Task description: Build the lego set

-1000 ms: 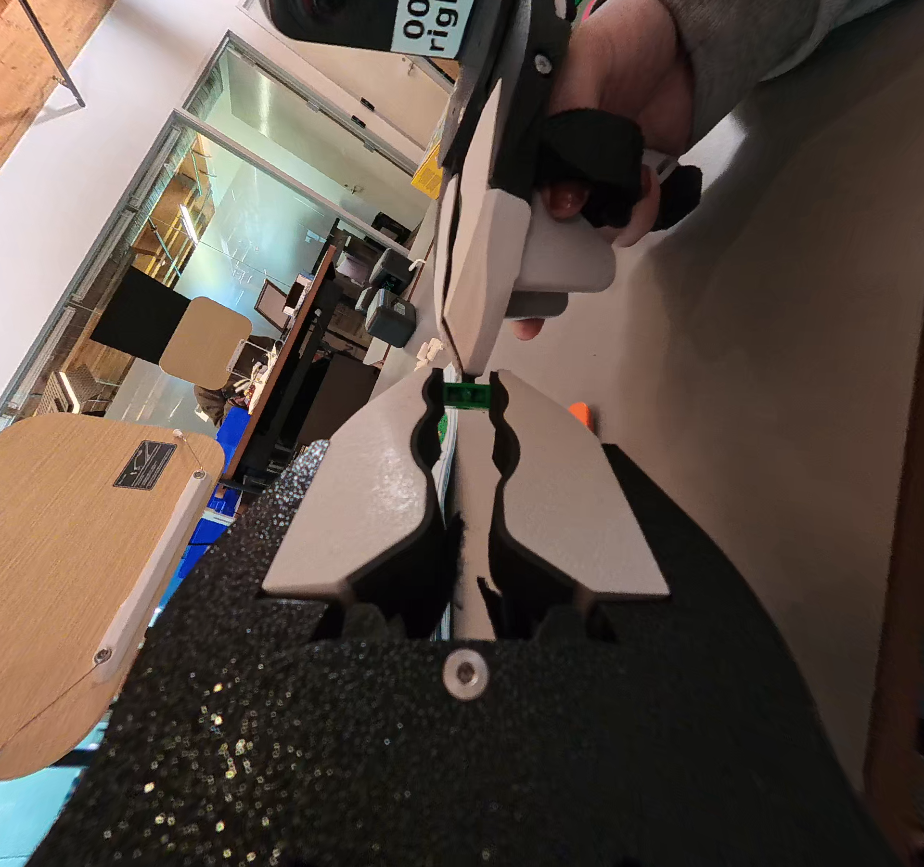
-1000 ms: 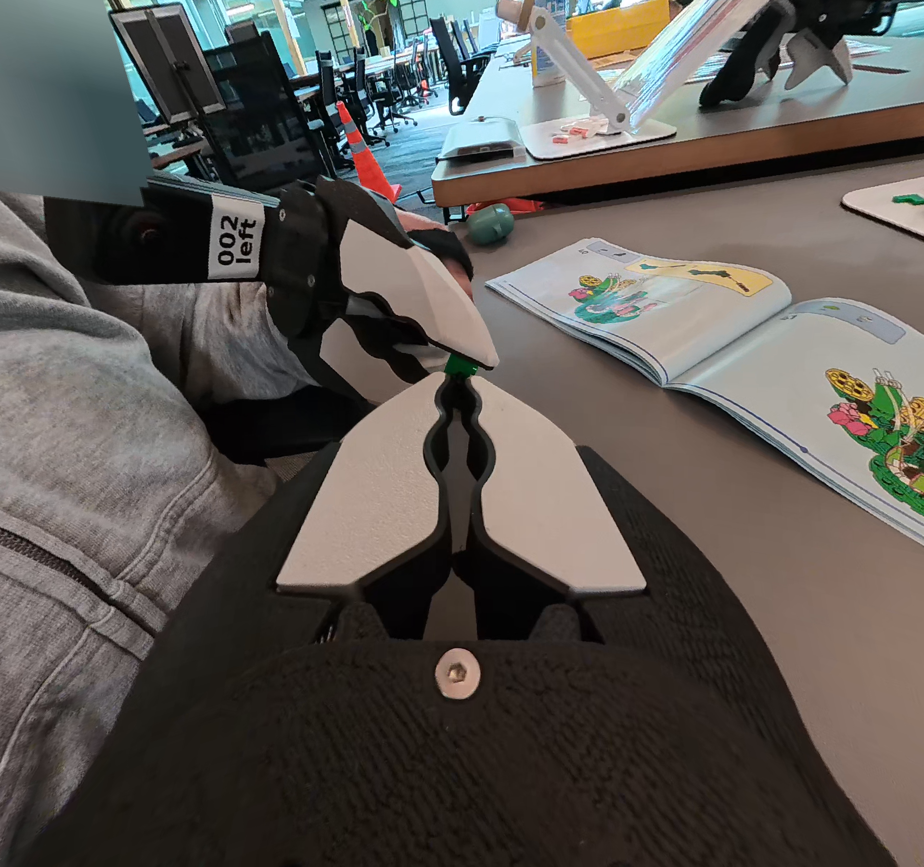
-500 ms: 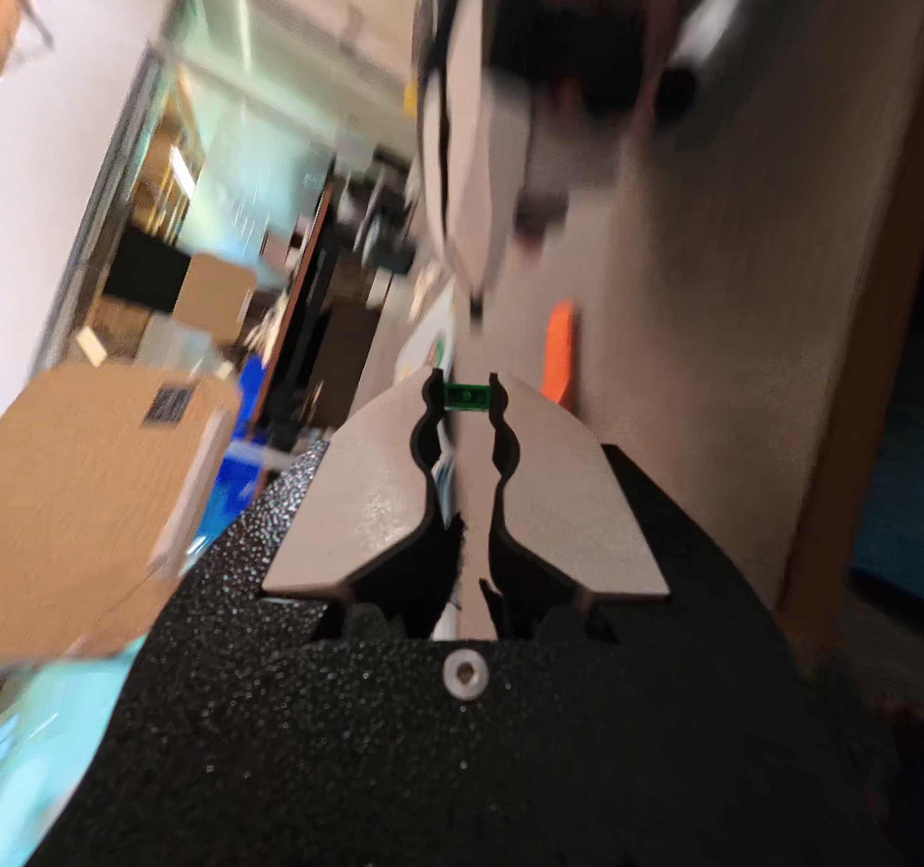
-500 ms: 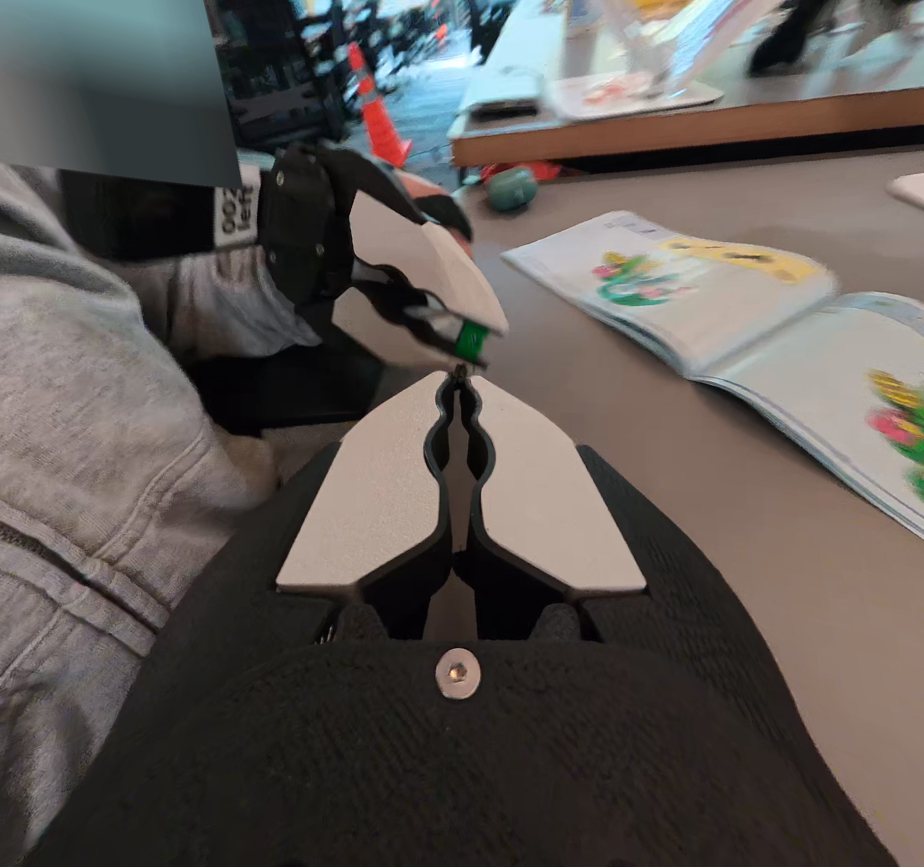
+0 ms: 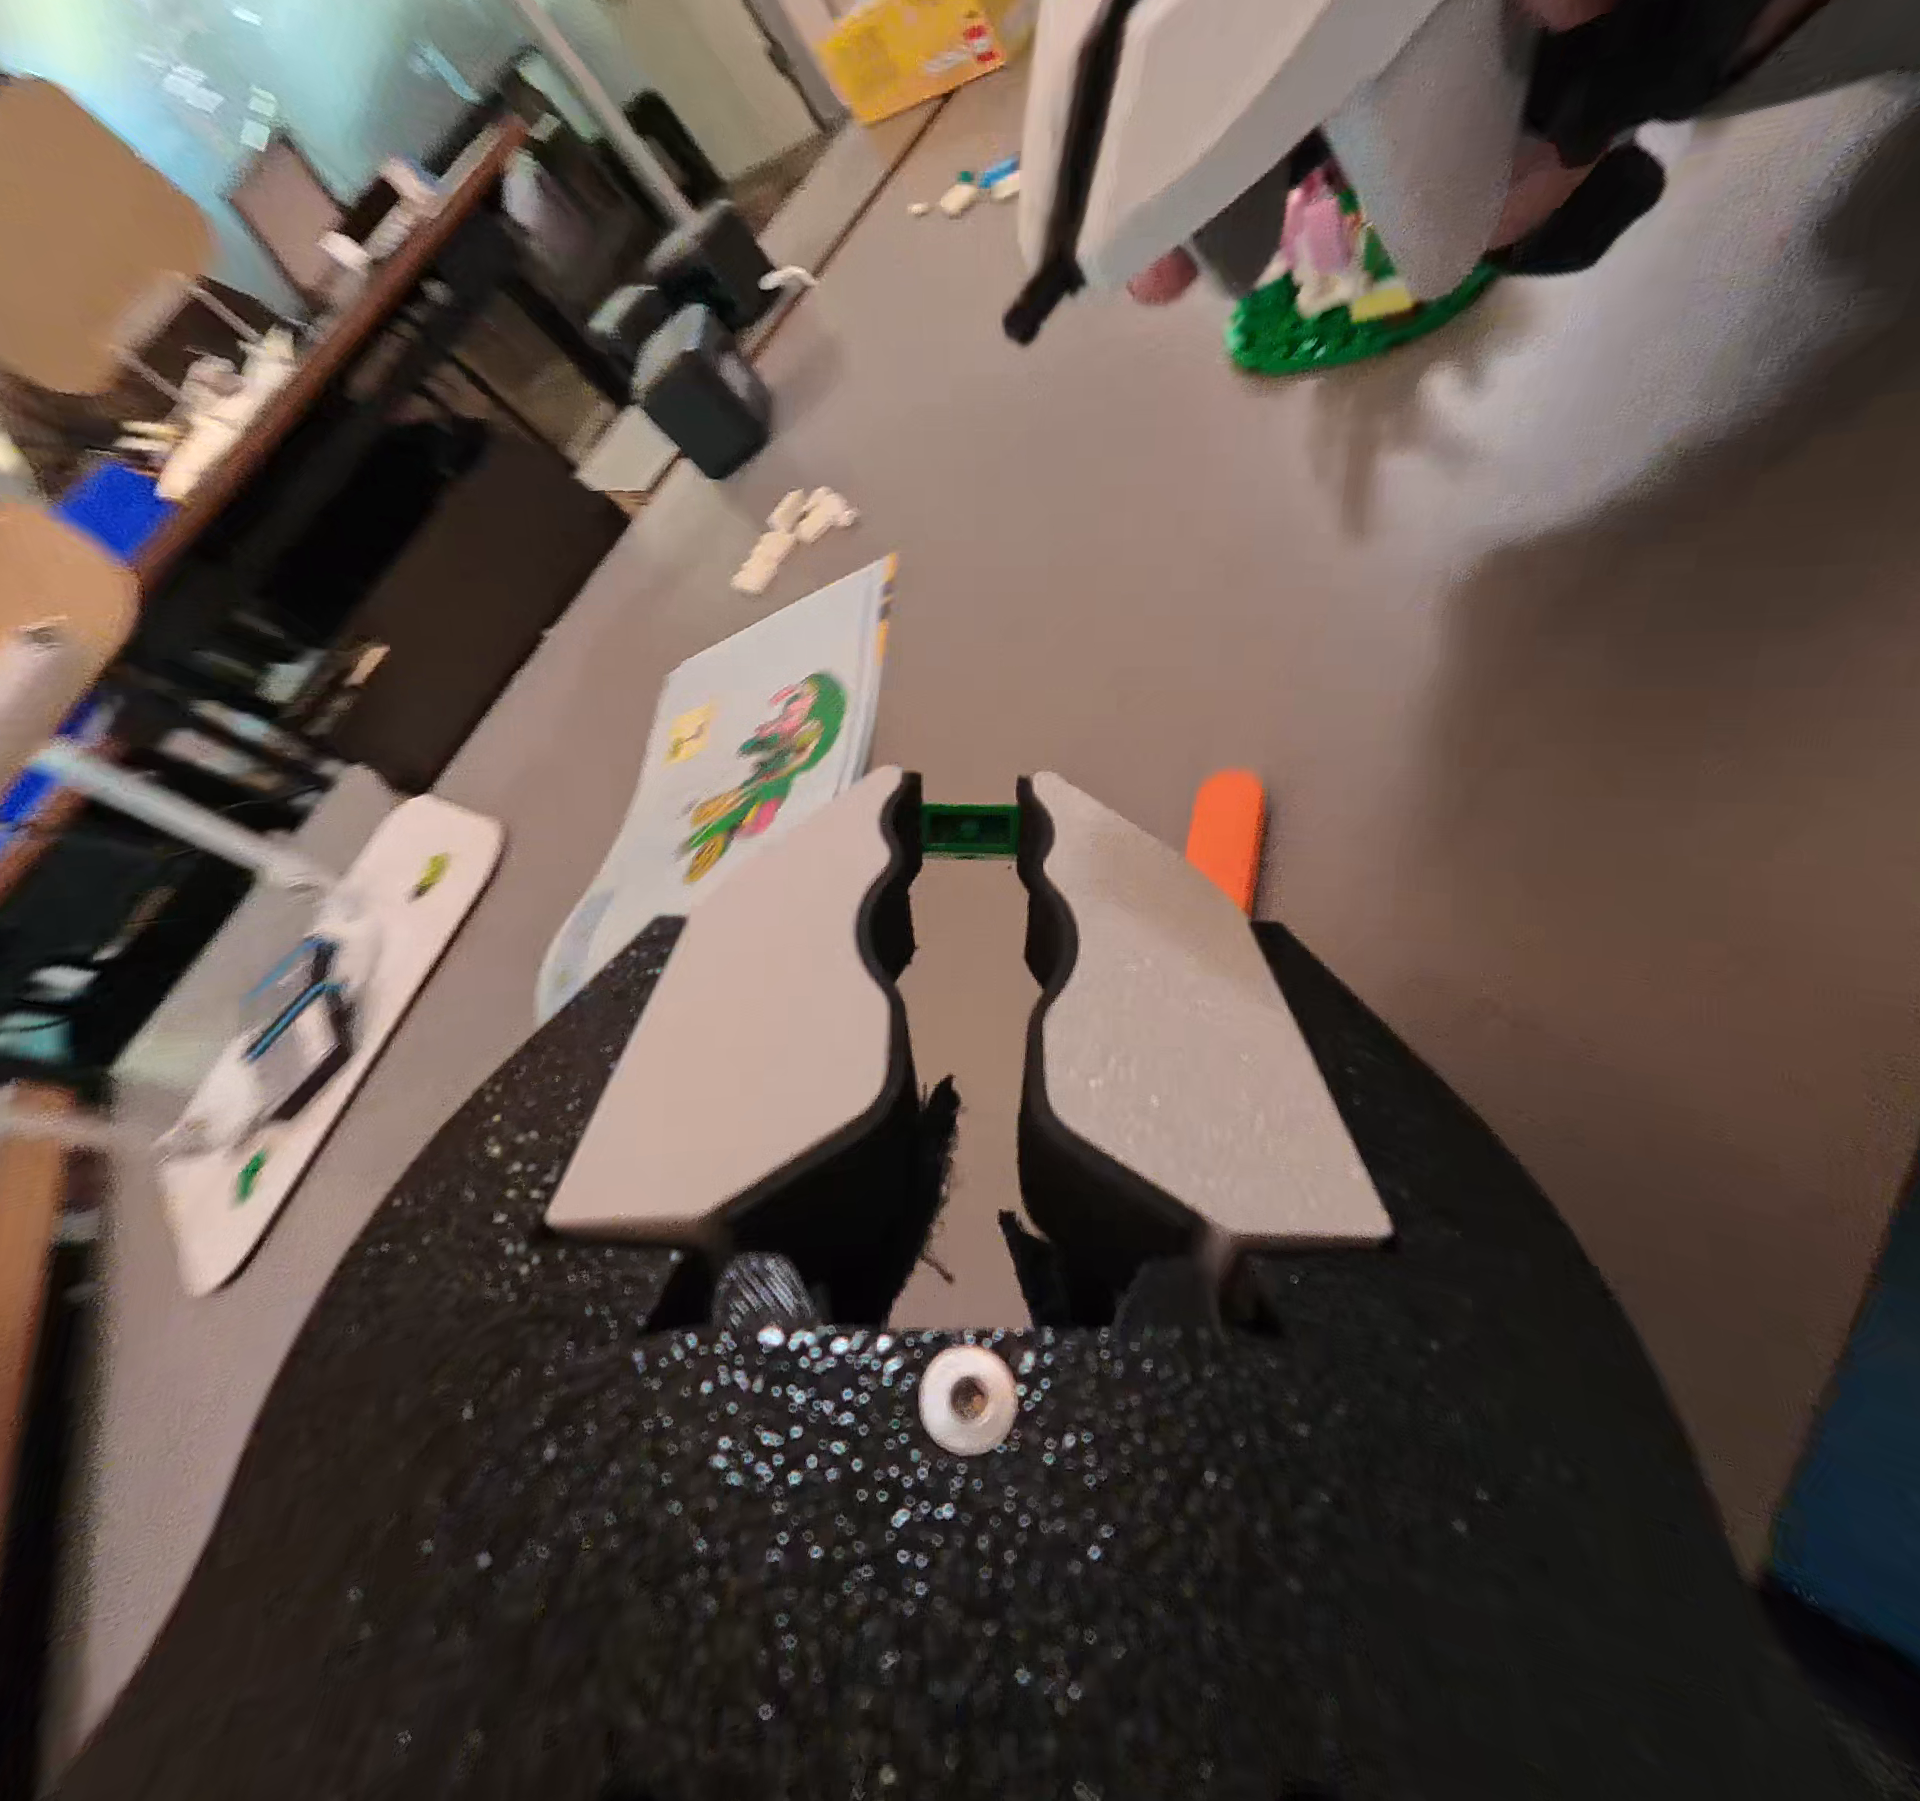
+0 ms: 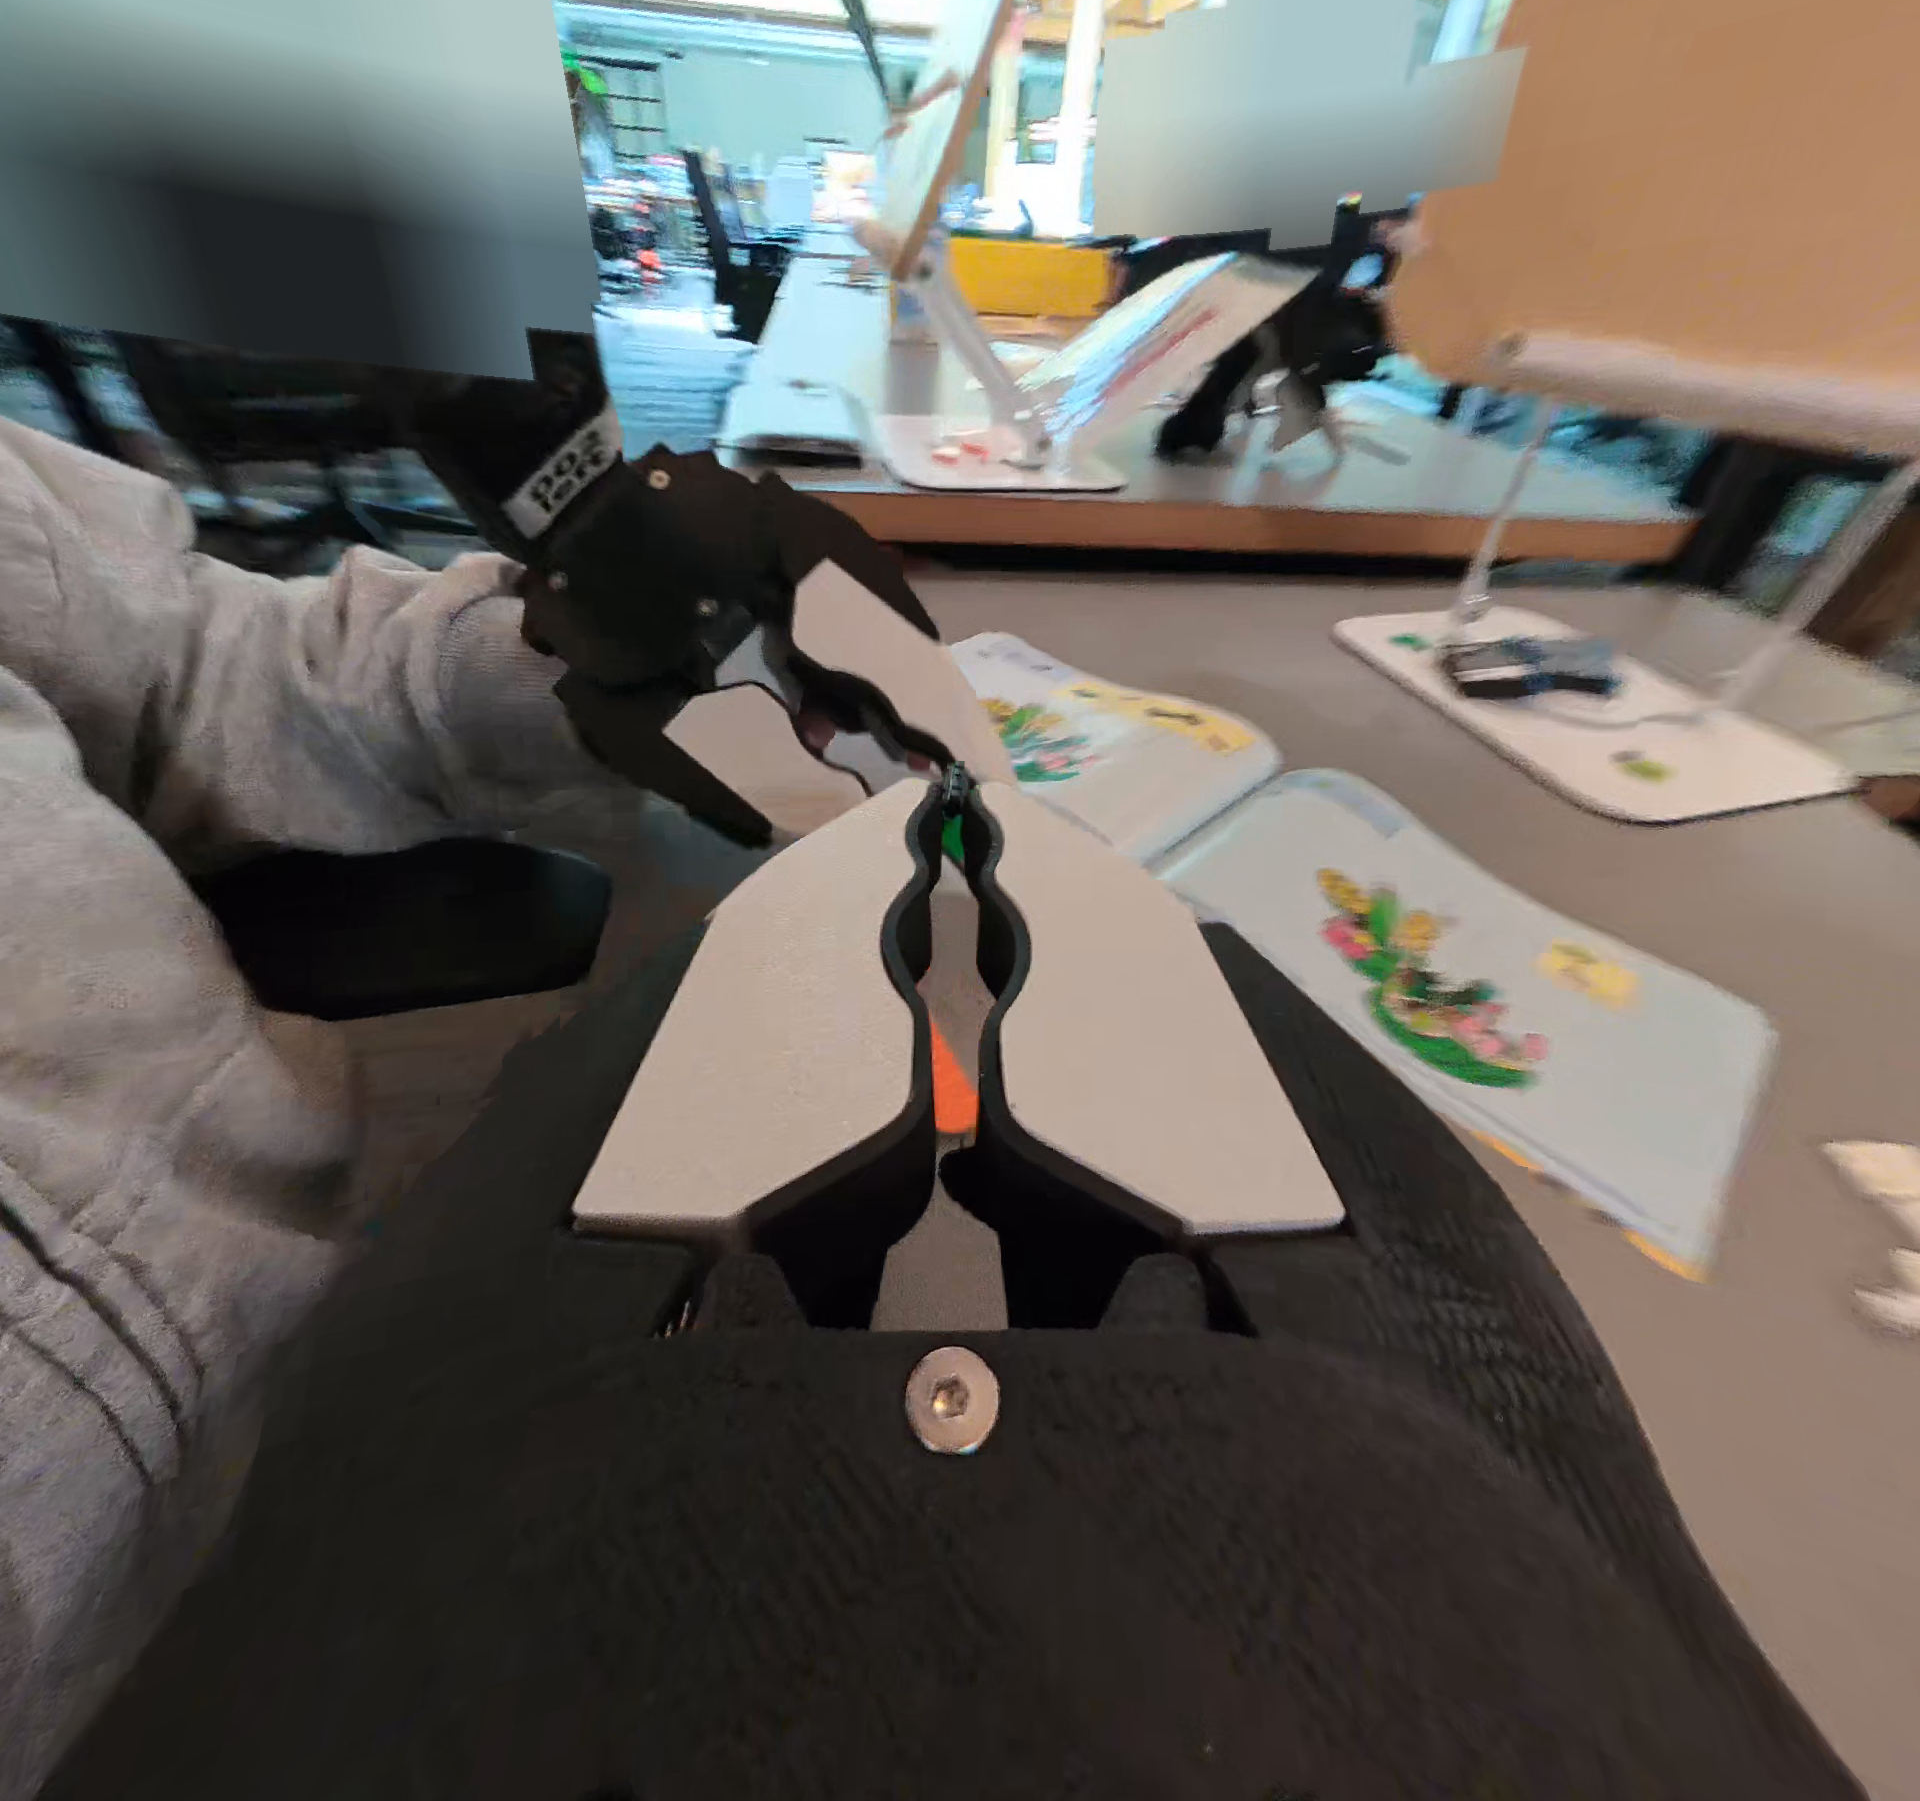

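Observation:
My left gripper (image 5: 968,821) is shut on a small green brick (image 5: 968,832) held crosswise between its tips, above the grey table. My right gripper (image 6: 954,795) is shut, with a small dark piece (image 6: 954,780) pinched at its tips. That piece also shows in the left wrist view (image 5: 1029,317), up and to the right. A bit of green shows in the gap between the right fingers; I cannot tell what it is. The part-built model on a green base (image 5: 1340,328) stands behind the right gripper. The left gripper (image 6: 935,762) sits just beyond the right tips.
An open instruction booklet (image 5: 769,754) and an orange tool (image 5: 1226,837) lie under the left gripper. A white tray (image 5: 343,1003) is at the left. Loose white pieces (image 5: 795,536) and a yellow box (image 5: 914,37) lie farther off. A grey sleeve (image 6: 208,764) fills the left.
The two grippers' tips met at the green brick a second ago and have come apart. The left gripper has swung to look over the table, still holding the brick. The right has drawn away.

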Demonstrator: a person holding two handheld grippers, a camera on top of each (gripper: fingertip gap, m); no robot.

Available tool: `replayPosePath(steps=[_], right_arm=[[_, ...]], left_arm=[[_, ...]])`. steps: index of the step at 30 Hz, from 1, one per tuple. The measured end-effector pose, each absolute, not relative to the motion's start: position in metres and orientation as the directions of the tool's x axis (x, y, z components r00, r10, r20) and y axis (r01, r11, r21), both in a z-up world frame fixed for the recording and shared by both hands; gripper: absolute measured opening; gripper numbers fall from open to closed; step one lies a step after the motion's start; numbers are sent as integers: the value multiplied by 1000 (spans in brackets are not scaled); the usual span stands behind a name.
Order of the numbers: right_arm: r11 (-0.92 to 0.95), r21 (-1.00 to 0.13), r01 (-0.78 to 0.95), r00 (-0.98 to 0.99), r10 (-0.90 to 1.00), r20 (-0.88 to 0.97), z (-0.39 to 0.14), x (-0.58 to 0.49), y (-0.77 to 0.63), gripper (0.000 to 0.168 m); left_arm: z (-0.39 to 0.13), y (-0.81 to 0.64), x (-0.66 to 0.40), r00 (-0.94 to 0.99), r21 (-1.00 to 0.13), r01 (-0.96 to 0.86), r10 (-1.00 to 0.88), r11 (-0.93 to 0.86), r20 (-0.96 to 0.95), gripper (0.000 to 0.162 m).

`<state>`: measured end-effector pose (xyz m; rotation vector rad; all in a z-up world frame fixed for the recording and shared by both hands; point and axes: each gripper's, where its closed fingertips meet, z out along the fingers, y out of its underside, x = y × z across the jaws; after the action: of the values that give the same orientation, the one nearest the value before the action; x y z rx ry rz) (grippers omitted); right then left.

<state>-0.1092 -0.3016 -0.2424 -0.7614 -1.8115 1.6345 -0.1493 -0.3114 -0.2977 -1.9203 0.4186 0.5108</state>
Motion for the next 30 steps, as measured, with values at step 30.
replayPosePath(steps=[30], right_arm=[[308, -949, -71, 369, 892, 262, -201, 40, 8, 3]], left_arm=[[-348, 39, -157, 964, -608, -250, -253, -754, -83, 57]])
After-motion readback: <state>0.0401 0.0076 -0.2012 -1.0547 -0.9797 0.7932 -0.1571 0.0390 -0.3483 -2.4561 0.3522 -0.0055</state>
